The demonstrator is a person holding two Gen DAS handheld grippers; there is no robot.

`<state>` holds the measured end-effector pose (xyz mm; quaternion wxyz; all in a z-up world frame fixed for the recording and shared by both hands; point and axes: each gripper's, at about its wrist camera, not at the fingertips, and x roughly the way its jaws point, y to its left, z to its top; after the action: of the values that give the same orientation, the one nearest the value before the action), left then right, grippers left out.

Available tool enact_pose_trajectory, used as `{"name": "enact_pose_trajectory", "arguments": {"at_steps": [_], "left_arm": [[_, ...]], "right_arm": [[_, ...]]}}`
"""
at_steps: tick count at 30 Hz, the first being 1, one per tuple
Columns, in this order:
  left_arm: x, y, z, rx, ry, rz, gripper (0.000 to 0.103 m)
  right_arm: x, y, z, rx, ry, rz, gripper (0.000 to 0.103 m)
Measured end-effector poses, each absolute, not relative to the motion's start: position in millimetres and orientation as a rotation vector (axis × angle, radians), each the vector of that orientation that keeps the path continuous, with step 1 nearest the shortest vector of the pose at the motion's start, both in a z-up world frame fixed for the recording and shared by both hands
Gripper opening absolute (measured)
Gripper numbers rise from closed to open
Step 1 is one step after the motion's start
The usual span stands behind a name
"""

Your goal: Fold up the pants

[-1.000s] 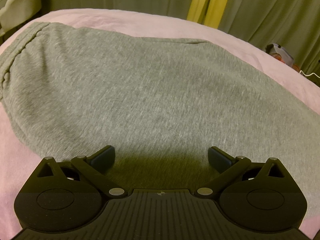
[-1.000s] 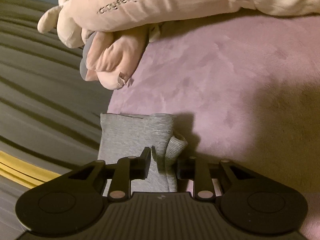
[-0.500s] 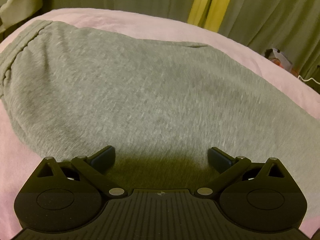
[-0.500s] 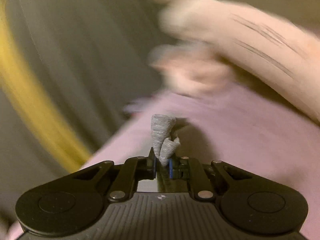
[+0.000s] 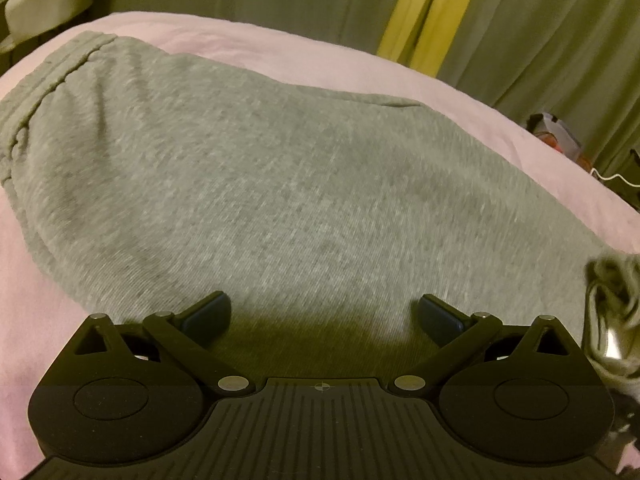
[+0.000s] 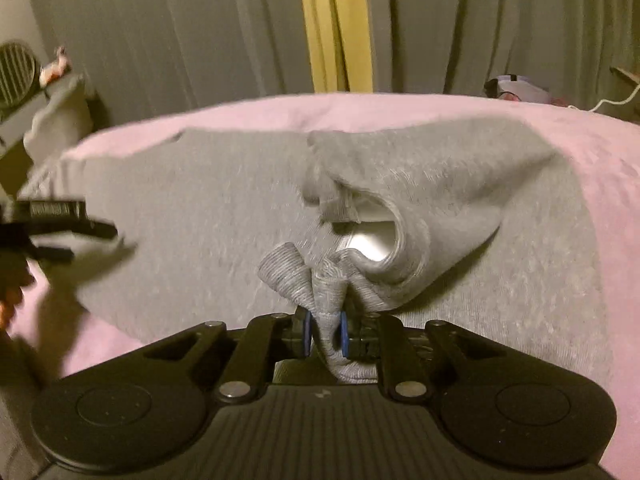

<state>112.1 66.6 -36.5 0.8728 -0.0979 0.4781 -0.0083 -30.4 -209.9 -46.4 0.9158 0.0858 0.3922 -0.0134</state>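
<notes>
**A:** How many things are there to count?

**B:** One pair of grey knit jersey pants [image 5: 280,184], two black two-finger tools, one bed with a pink plush cover [image 5: 280,56], and one green pleated curtain [image 6: 180,32] with one yellow strip down it.

**A:** Where do the pants lie?

**B:** Spread across the pink bed cover. In the left wrist view the gathered waistband [image 5: 44,76] sits at the upper left, near the bed's left edge, and the cloth runs off toward the right.

**A:** What are the tools doing?

**B:** The left tool [image 5: 323,314] hangs released over the cloth, its jaws spread wide with nothing pinched between them. The right tool [image 6: 324,334] is clenched on the ribbed grey cuff [image 6: 288,276] of a pant leg; its jaws have just been closing on that bunched cloth, which sticks up between the blue pads.

**A:** Any room at the edges?

**B:** A band of bare pink cover shows behind the pants, before the curtain, and more on the right side in the right wrist view. Clutter [image 6: 516,88] lies past the far right corner.

**A:** How does the cloth look?

**B:** Smooth over the body. The lifted leg is folded back over it, its opening [image 6: 372,240] gaping and pale inside.
</notes>
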Motion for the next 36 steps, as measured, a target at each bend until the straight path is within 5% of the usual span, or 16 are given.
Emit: {"name": "enact_pose_trajectory", "arguments": {"at_steps": [11, 18, 25, 29, 33, 36], "left_arm": [[111, 68, -36, -0.216, 0.998, -0.017, 0.103], [112, 66, -35, -0.213, 0.999, -0.016, 0.103], [112, 64, -35, -0.205, 1.000, -0.015, 0.103], [112, 63, -36, -0.200, 1.001, -0.013, 0.103], [113, 61, -36, -0.188, 1.004, -0.013, 0.103], [113, 62, -36, -0.190, 1.003, -0.014, 0.103]], "right_arm": [[-40, -187, -27, 0.098, 0.711, -0.036, 0.014], [-30, -172, -51, -0.008, 0.824, 0.001, 0.014], [-38, -194, -31, 0.230, 0.777, 0.134, 0.044], [-56, -246, -14, 0.590, 0.626, 0.079, 0.084], [-64, -299, -33, 0.874, 0.655, -0.150, 0.094], [-64, -312, -50, 0.838, 0.780, -0.289, 0.093]]}}
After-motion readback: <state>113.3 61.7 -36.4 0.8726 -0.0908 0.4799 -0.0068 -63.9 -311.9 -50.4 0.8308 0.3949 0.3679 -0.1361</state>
